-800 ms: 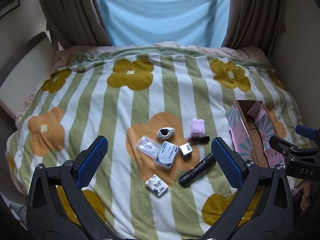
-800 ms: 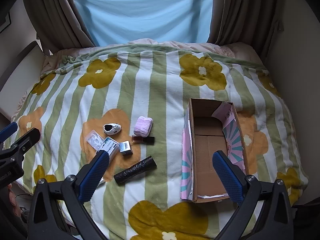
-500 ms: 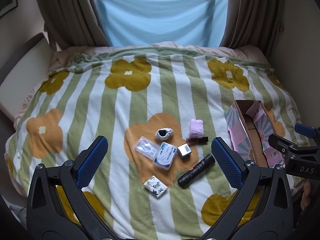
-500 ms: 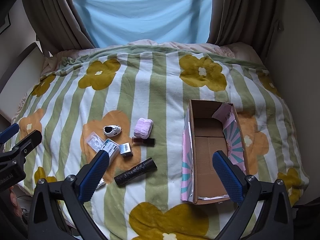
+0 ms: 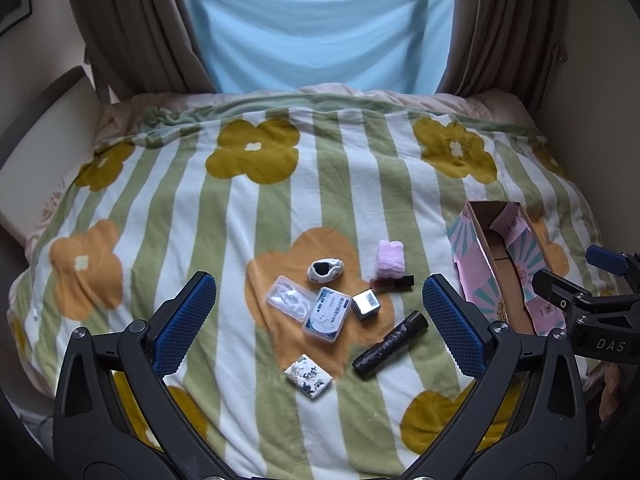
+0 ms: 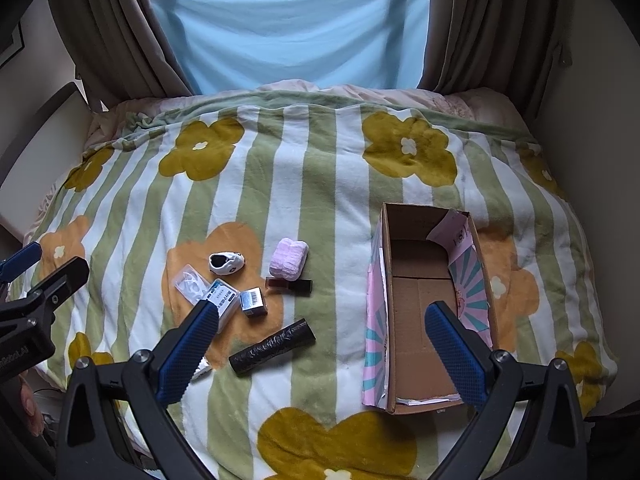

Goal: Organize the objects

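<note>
Hovering: both grippers idle above the bed, nothing picked yet.

Left view, tool: left gripper (image 5: 319,324) spread wide, nothing between its pads.
Left view, change: over the last 0.8 s the items drifted slightly up and left in frame, so only the camera moved; none of them shifted relative to each other.
Left view, items: black roll (image 5: 390,345), patterned packet (image 5: 308,375), labelled case (image 5: 326,315), clear case (image 5: 289,298), silver box (image 5: 365,304), small shoe (image 5: 325,270), pink pouch (image 5: 390,259), dark tube (image 5: 392,282), all clustered on the orange flower.
Left view, box (image 5: 472,270): well right of the cluster, open top.

Right view, tool: right gripper (image 6: 320,354) also wide open, holding nothing.
Right view, box (image 6: 416,308): empty inside, lying right of the roll (image 6: 272,347).
Right view, change: framing nearly the same.

Meaning: sorting seems not started; probably the roll or packet goes first.

Surface: soft striped flower blanket (image 6: 320,184), items may sink or tilt.
Room: brown curtains (image 6: 472,24) and a blue sheet (image 6: 288,24) at the head end.
</note>
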{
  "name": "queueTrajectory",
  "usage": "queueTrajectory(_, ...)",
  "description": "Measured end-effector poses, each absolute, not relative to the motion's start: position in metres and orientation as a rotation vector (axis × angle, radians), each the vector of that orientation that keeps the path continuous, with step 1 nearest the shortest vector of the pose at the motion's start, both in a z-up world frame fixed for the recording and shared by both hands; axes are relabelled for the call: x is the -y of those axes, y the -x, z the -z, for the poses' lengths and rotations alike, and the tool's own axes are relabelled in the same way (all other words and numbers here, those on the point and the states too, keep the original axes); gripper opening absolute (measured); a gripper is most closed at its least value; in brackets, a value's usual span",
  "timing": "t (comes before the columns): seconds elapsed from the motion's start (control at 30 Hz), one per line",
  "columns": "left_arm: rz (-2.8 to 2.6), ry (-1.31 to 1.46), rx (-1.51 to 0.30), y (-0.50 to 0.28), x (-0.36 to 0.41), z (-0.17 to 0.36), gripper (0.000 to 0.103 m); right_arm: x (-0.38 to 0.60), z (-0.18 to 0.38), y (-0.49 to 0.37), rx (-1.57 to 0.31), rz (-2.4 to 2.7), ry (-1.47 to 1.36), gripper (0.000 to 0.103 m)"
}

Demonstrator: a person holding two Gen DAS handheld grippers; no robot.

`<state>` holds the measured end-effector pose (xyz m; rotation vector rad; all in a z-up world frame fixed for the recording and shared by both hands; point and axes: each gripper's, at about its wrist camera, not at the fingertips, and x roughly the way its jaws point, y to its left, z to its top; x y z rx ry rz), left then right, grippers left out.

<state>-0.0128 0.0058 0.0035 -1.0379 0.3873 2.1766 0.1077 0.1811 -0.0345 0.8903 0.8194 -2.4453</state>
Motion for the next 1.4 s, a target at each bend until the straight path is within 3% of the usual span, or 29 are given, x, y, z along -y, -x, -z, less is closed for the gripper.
queueTrajectory(1.4,-1.949,0.969,-0.465,0.0205,-0.0113,-0.0068,0.102,-0.1822,0.0350,-0.1131,-0.728,2.442,-1.021,0.102)
